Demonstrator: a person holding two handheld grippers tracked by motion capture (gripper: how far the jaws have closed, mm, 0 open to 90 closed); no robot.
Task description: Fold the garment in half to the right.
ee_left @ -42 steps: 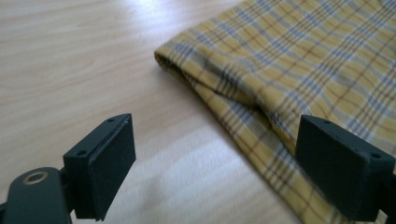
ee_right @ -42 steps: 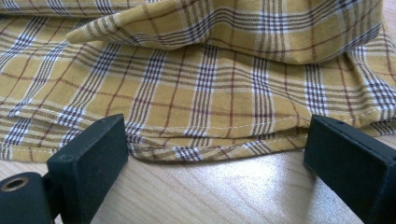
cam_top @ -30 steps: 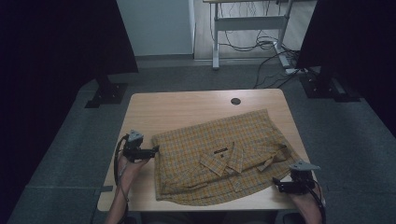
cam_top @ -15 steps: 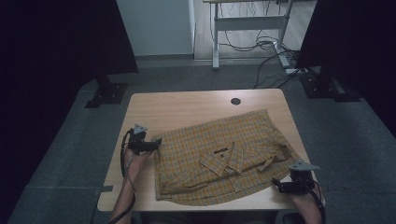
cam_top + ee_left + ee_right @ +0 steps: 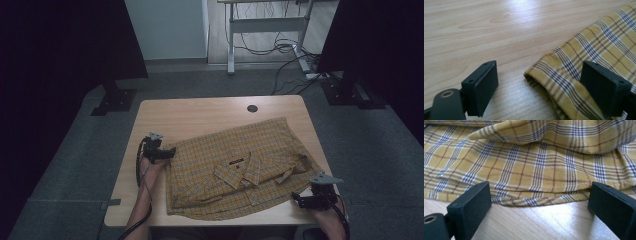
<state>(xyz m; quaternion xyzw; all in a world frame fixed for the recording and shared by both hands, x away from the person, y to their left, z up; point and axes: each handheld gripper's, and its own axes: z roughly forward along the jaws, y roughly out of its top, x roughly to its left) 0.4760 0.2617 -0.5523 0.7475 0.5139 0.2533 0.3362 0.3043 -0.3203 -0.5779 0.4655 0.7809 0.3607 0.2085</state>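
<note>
Underneath, pale wooden table [image 5: 190, 117], grey carpet [image 5: 370, 150].

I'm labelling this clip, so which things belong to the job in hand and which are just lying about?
In the job:
- yellow plaid shirt, spread on the table
- left gripper, jaws open at the shirt's corner
- right gripper, jaws open at its hem

Just lying about:
- desk frame behind
- floor cables
- black stands

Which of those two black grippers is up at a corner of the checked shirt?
The left gripper: its open jaws flank the yellow plaid shirt's corner; the right gripper faces a straight hem.
</note>
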